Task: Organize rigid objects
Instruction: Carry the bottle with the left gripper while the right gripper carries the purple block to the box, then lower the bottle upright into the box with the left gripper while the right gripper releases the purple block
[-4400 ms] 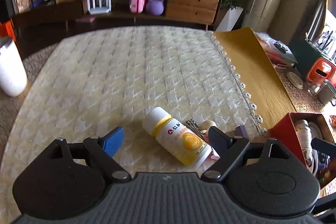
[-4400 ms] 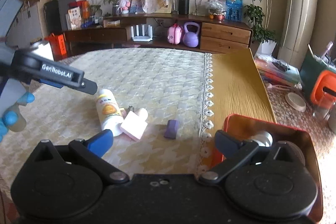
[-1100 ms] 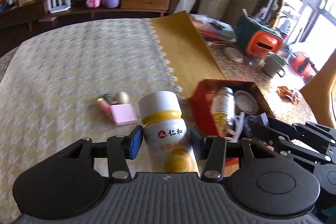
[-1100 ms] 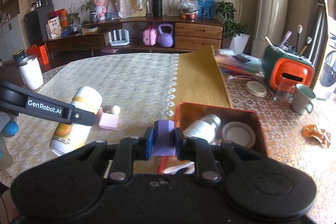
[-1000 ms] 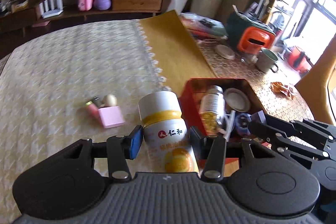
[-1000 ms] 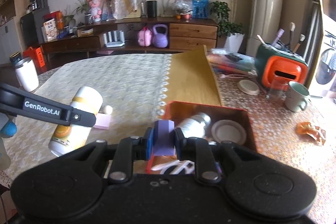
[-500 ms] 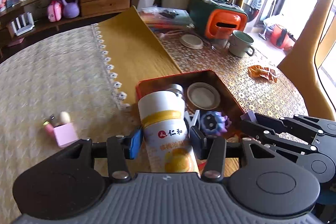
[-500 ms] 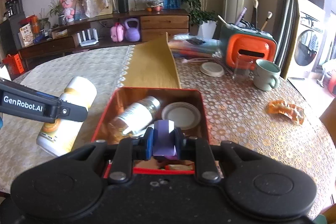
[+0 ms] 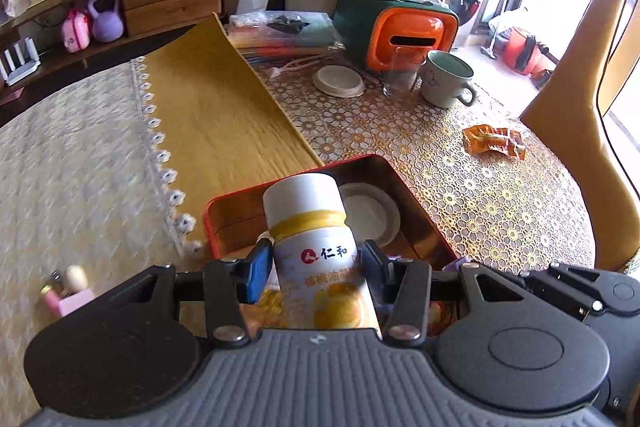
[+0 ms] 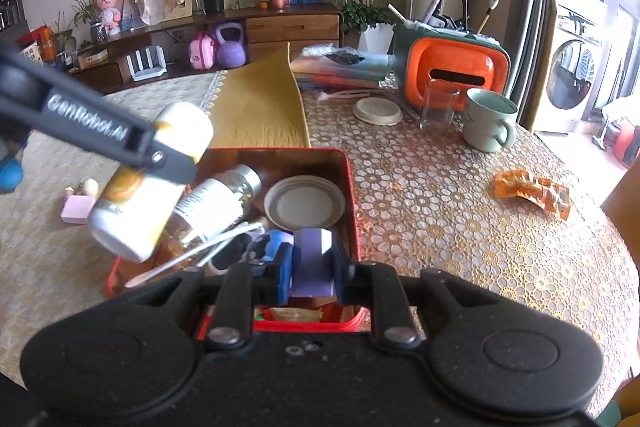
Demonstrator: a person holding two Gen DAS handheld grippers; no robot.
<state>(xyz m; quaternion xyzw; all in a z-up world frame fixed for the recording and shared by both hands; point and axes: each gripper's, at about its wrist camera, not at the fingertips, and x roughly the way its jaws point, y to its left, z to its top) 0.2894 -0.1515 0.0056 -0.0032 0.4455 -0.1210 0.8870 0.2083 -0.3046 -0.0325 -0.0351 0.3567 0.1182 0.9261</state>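
- Left claw point(image 9: 314, 265) clamped on the white bottle point(image 9: 316, 247), over the red tin point(image 10: 350, 187).
- Right claw point(image 10: 310, 267) pinches a purple block point(image 10: 312, 255) above that tin.

Left gripper point(image 9: 314, 263) fingers clamped; right gripper point(image 10: 310, 265) fingers clamped, both raised.

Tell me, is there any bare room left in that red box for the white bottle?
Little. The red box already holds a clear bottle, a round lid and cords. Bare floor shows only at its far left corner, behind the white bottle. The wooden mat beyond lies open.
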